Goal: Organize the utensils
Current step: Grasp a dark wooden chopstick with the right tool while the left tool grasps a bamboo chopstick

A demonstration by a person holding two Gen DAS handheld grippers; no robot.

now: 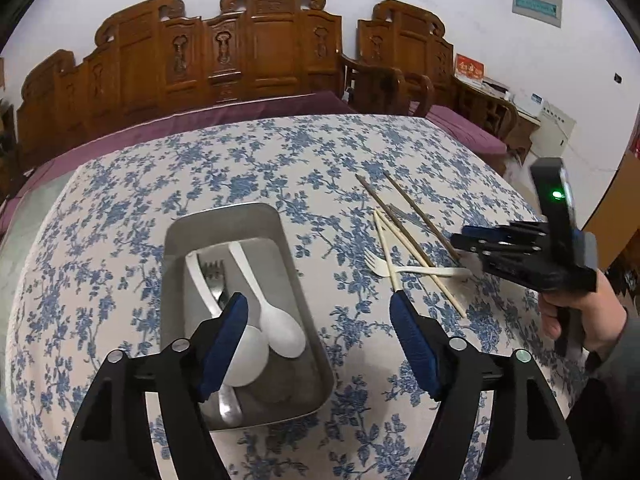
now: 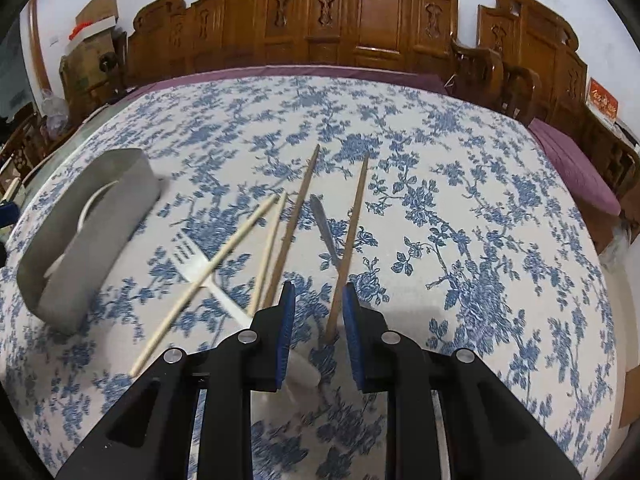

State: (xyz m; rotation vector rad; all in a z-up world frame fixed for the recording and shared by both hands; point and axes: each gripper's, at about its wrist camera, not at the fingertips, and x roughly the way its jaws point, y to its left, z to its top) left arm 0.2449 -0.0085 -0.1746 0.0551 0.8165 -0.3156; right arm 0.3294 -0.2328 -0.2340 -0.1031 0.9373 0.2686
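Metal tray (image 1: 176, 236): two white spoons (image 1: 276, 328) and a metal fork (image 1: 214, 280) are already laid inside.

Left on the floral tablecloth (image 1: 240, 160), well apart from the tray: two brown chopsticks (image 2: 294, 220), two pale chopsticks (image 2: 208, 272), one white plastic fork (image 2: 192, 260) and a metal handle (image 2: 326, 232).

By judgement, roughly a third is done.

Left gripper (image 1: 318, 300): jaws spread wide, nothing held, over the tray's near end.

Right gripper (image 2: 319, 290): jaws narrow, a brown chopstick's end seen between them, unclamped.

The tray's contents are seen only in the left wrist view; the metal handle is plain only in the right.
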